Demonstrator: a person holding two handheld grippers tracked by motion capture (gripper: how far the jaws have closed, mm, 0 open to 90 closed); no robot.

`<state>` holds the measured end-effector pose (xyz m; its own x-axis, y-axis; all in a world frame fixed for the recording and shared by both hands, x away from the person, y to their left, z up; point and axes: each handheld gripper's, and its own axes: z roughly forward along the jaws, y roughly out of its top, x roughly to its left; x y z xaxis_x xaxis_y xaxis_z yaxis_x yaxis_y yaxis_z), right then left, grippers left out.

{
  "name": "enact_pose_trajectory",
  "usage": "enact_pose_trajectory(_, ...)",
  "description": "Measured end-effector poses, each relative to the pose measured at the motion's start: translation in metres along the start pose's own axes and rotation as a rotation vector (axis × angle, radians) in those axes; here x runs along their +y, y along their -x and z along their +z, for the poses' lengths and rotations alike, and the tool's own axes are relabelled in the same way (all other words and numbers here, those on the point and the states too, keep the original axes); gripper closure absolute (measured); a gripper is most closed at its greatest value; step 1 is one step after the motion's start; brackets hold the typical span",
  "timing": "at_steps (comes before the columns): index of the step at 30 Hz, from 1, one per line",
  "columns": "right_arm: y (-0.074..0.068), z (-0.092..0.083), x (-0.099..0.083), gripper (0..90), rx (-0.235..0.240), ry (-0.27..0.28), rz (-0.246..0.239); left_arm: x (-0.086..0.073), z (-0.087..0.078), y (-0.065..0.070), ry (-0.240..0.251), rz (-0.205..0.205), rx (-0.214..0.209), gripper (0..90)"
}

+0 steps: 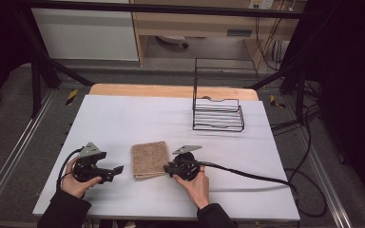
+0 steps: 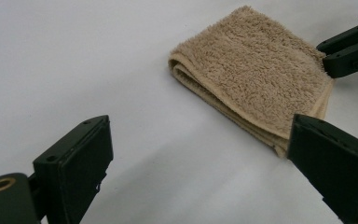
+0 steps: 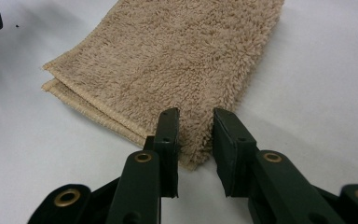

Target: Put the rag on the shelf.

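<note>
Black left gripper (image 1: pixel 119 169) rests on the white table (image 1: pixel 123 118), jaws wide open. Just right lies the tan folded towel (image 1: pixel 149 159), long axis running away from the person. The right gripper (image 3: pixel 196 135) seemingly pinches its near corner. A wire rack (image 1: pixel 218 114) stands empty beyond.

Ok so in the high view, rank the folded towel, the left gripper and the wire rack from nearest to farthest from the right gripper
1. Folded towel: right at the right gripper, whose fingers straddle its edge.
2. Left gripper: beyond the towel, at the table's near left.
3. Wire rack: farthest, toward the table's far edge.
</note>
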<state>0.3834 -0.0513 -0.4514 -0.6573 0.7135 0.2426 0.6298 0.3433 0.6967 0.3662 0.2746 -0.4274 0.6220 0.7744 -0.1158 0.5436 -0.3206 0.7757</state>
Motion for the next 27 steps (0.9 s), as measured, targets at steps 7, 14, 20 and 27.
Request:
enact_pose_trajectory(7,-0.003,0.001,-0.003,82.6,-0.001,0.01,0.015,0.0,0.0,0.0,-0.004,0.008,0.001,6.6)
enact_pose_trajectory(14,-0.001,-0.005,0.002,87.3,0.013,0.012,0.012,0.001,-0.001,0.0,0.002,-0.002,-0.003,7.0)
enact_pose_trajectory(20,0.004,-0.026,0.013,87.5,-0.001,-0.021,-0.03,0.003,-0.001,0.002,0.004,-0.001,-0.014,8.3)
enact_pose_trajectory(27,0.023,-0.052,0.008,87.4,-0.001,-0.066,-0.038,0.014,0.007,0.013,-0.002,0.009,-0.028,12.5)
